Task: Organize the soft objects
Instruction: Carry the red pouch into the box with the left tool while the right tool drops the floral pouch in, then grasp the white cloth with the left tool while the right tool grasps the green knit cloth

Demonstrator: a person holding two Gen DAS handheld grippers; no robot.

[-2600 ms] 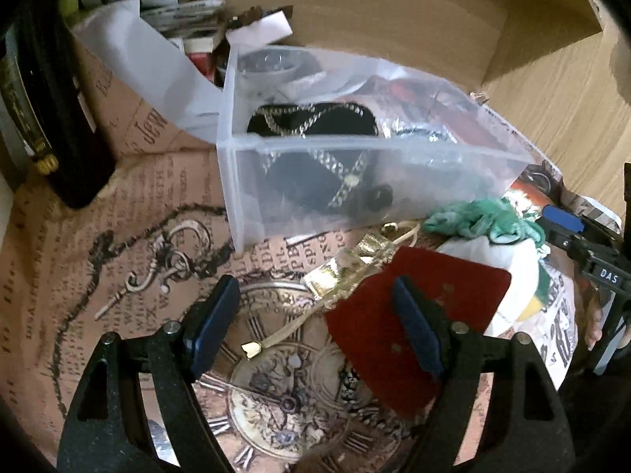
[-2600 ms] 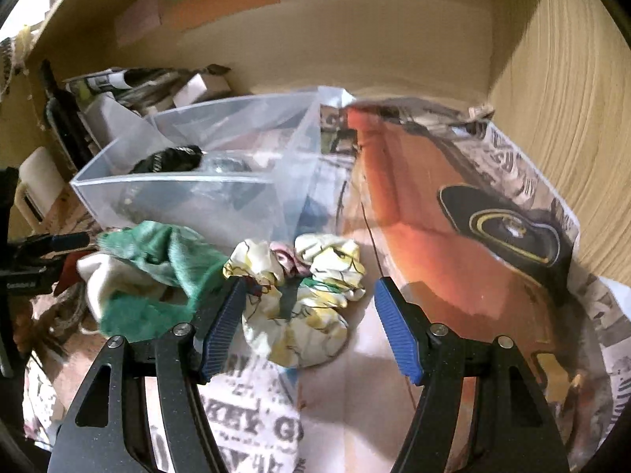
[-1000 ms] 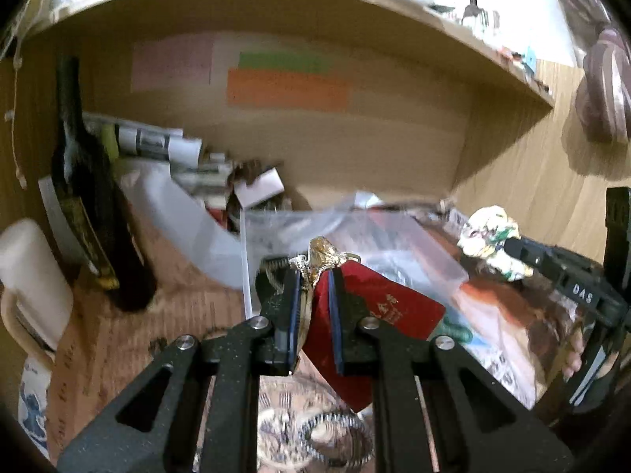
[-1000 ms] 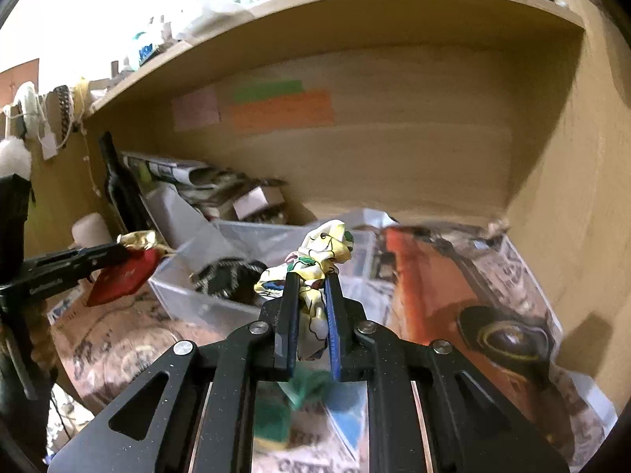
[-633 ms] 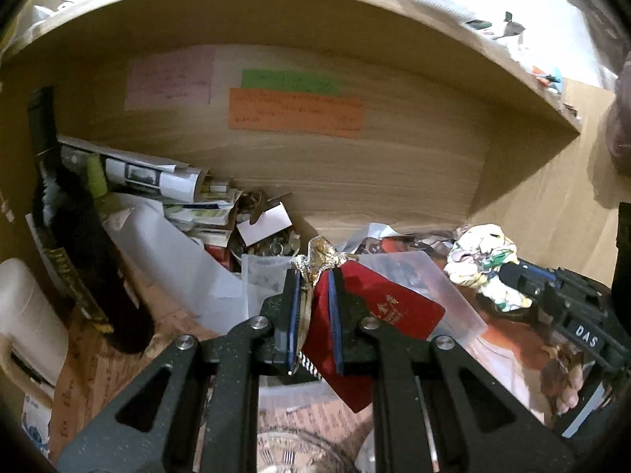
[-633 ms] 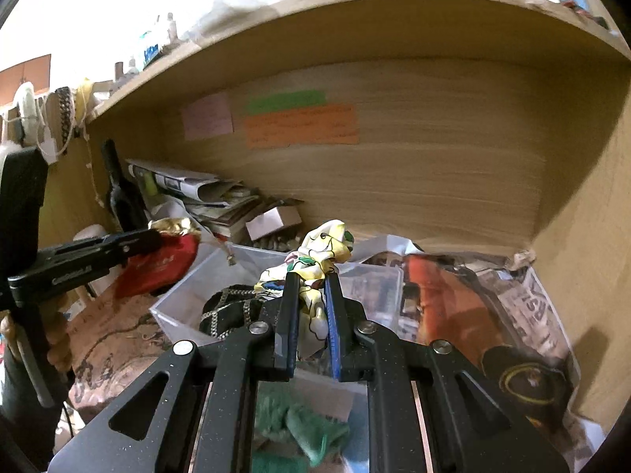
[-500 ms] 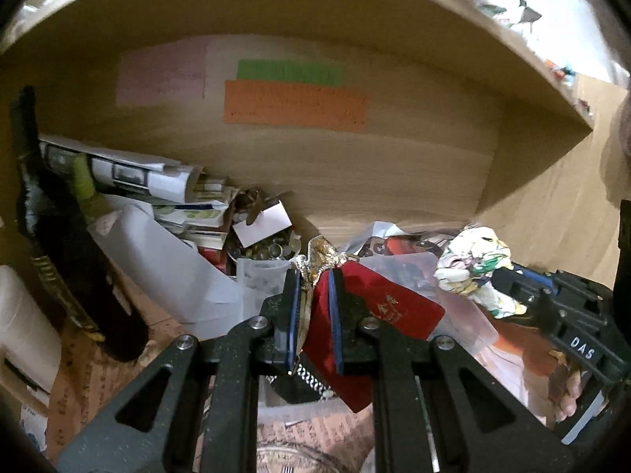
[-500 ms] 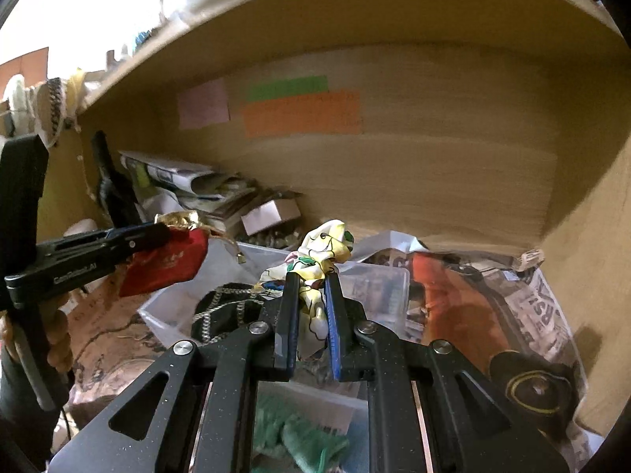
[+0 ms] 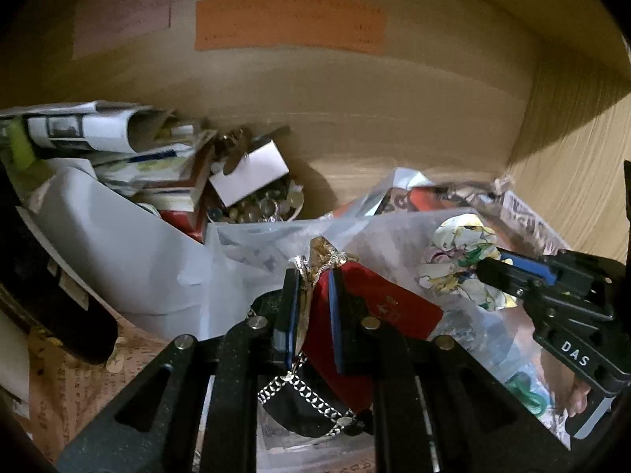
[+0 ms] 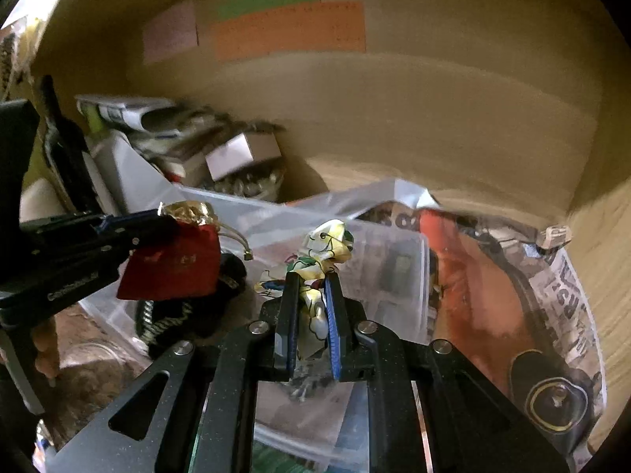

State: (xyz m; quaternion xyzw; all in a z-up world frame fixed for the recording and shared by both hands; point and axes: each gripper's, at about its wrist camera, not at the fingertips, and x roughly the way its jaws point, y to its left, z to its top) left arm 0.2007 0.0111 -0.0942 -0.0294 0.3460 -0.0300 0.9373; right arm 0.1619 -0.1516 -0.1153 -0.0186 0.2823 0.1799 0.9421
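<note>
My left gripper [image 9: 311,276] is shut on a red drawstring pouch [image 9: 378,307] with a gold top, held above the clear plastic bin [image 9: 252,240]. The pouch also shows in the right wrist view [image 10: 173,260]. My right gripper [image 10: 311,280] is shut on a crumpled yellow-and-white patterned cloth [image 10: 327,244], held over the bin's right part [image 10: 394,232]; the cloth also shows in the left wrist view [image 9: 461,264]. A black item with a silver chain [image 9: 307,398] lies in the bin under the left gripper. A green cloth [image 9: 524,390] lies lower right.
A pile of rolled papers, boxes and small metal bits [image 9: 157,165] fills the back left of the shelf. A dark bottle [image 10: 67,149] stands at the left. Wooden back wall with coloured notes [image 9: 288,23]. Newspaper with a red car picture [image 10: 493,295] lines the right.
Both grippers have moved forward and down toward the bin, still holding their items. The bin and the black chained item now lie closer beneath them.
</note>
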